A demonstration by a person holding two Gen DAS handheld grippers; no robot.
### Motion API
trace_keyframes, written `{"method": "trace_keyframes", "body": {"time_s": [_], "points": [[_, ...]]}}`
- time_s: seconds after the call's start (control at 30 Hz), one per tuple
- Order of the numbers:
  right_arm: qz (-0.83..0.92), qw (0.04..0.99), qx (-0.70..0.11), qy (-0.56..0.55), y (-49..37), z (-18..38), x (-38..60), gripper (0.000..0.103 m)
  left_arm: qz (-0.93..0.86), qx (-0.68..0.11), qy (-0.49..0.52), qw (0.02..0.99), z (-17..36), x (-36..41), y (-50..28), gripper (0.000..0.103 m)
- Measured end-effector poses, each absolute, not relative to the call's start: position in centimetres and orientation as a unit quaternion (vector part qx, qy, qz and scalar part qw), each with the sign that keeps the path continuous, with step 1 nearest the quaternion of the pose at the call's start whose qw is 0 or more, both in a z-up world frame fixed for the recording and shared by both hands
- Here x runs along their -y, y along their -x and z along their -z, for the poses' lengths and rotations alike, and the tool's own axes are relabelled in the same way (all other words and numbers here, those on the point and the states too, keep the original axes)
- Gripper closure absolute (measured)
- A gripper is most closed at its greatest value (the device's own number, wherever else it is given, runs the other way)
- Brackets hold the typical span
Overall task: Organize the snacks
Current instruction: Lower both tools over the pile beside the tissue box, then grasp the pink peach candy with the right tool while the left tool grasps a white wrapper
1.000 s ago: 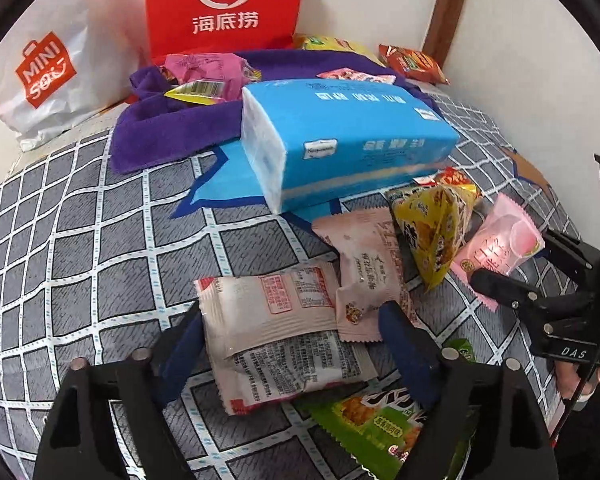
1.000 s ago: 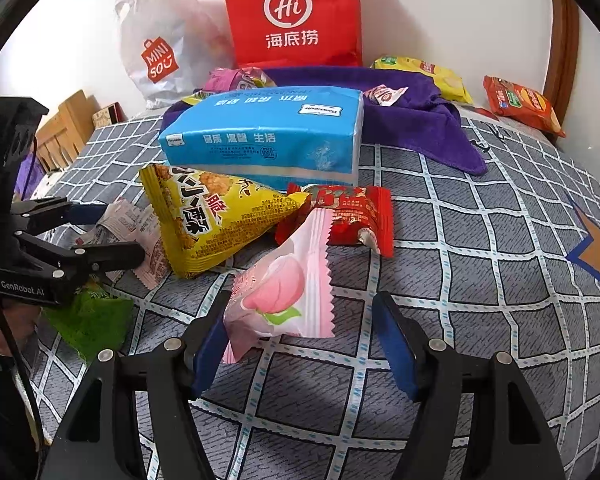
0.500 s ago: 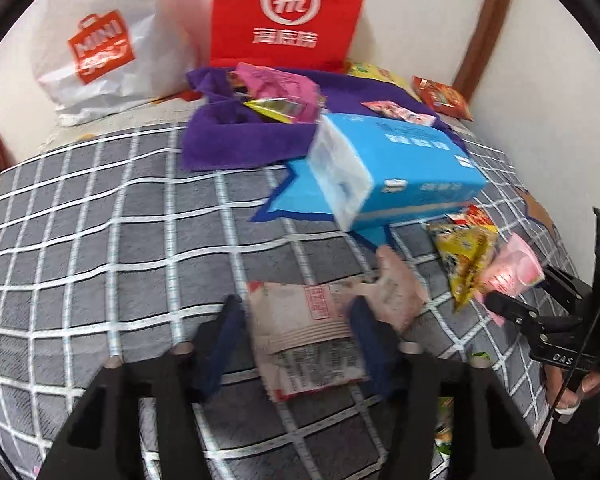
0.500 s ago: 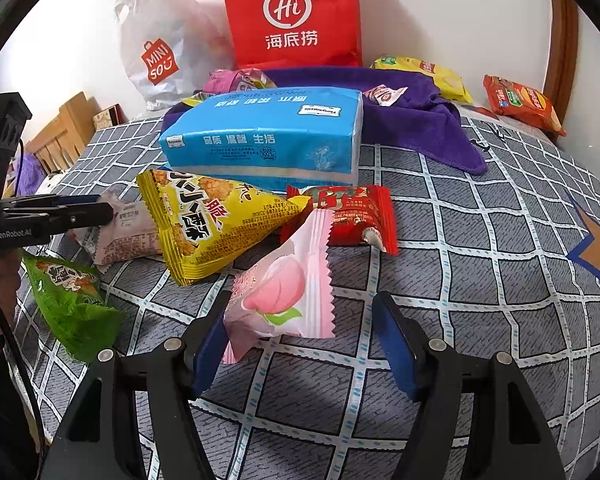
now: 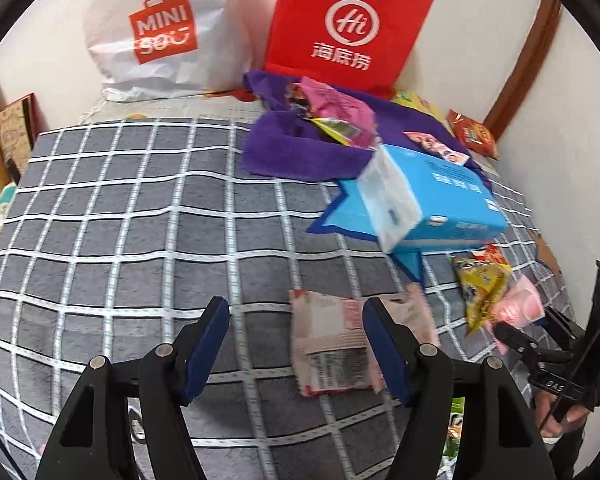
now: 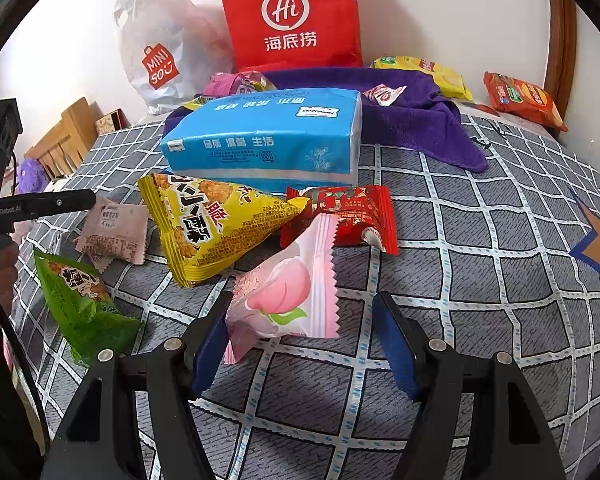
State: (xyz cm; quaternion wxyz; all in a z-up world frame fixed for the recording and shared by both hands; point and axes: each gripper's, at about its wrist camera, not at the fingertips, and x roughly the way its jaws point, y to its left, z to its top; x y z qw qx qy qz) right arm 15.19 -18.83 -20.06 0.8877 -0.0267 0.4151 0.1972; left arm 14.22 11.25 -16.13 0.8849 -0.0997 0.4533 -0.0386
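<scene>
The left tongs [image 5: 296, 334] stand wide open and empty over the grey checked bed cover [image 5: 140, 220]; only bare cover lies between the blue pads. The pale pink-and-white snack packet [image 5: 332, 344] lies flat on the cover, and the right-hand pad crosses in front of its right part, so whether the two touch cannot be told. A second pale packet [image 5: 414, 312] lies partly under it on the right. The right tongs [image 6: 302, 338] are also wide open, straddling the pink peach packet [image 6: 290, 292], which stands tilted between the fingers; its lower left corner is at the left pad, with a clear gap to the right pad, so nothing is gripped. Just beyond it lie the yellow triangular snack bag [image 6: 208, 226] and the red packet [image 6: 348, 214], the yellow bag's tip overlapping the red one. A green packet [image 6: 80, 300] lies well to the left of the right tongs, near the other tool. Behind these, the blue tissue pack [image 6: 268, 136] sits in front of a purple towel [image 6: 416, 124], with a red Hi bag [image 6: 290, 16] and a white Miniso bag [image 6: 160, 52] against the wall.
</scene>
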Motion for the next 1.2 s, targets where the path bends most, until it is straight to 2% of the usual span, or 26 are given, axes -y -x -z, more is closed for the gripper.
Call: {"method": "trace_keyframes", "body": {"time_s": [0.37,0.5,0.57,0.73,0.8,0.87,0.93,1.0,1.07,1.2], "points": [[-0.2,0.887,-0.415,0.022,-15.2,20.1,18.9,0.033,0.115,-0.446,0.064,0.885,14.9,-6.5,-14.2,0.033],[-0.202,0.887,-0.415,0.018,-15.2,20.1,19.0,0.033,0.119,-0.47,0.018,0.874,16.4,-3.9,-14.9,0.032],[-0.202,0.887,-0.414,0.018,-15.2,20.1,19.0,0.033,0.107,-0.464,-0.005,0.879,16.8,-3.1,-14.8,0.028],[-0.203,0.886,-0.417,0.02,-15.4,20.1,18.9,0.032,0.093,-0.447,-0.059,0.888,17.3,-1.2,-14.6,0.028],[-0.203,0.885,-0.418,0.018,-15.5,20.1,18.8,0.032,0.094,-0.435,-0.077,0.892,17.3,-0.9,-14.2,0.035],[-0.203,0.885,-0.418,0.017,-15.5,20.1,18.8,0.034,0.094,-0.427,-0.088,0.895,17.1,-0.7,-13.9,0.05],[-0.203,0.886,-0.416,0.011,-15.5,20.0,19.1,0.044,0.098,-0.42,-0.098,0.897,16.8,-0.8,-13.5,0.059],[-0.203,0.887,-0.414,-0.003,-15.5,20.0,19.5,0.063,0.105,-0.414,-0.096,0.899,16.4,-1.0,-13.1,0.067],[-0.206,0.887,-0.414,-0.016,-15.5,20.0,19.8,0.072,0.109,-0.412,-0.083,0.901,16.0,-1.6,-12.8,0.075],[-0.199,0.888,-0.415,-0.023,-15.3,19.9,20.0,0.075,0.106,-0.406,-0.06,0.906,15.4,-2.9,-12.7,0.081]]}}
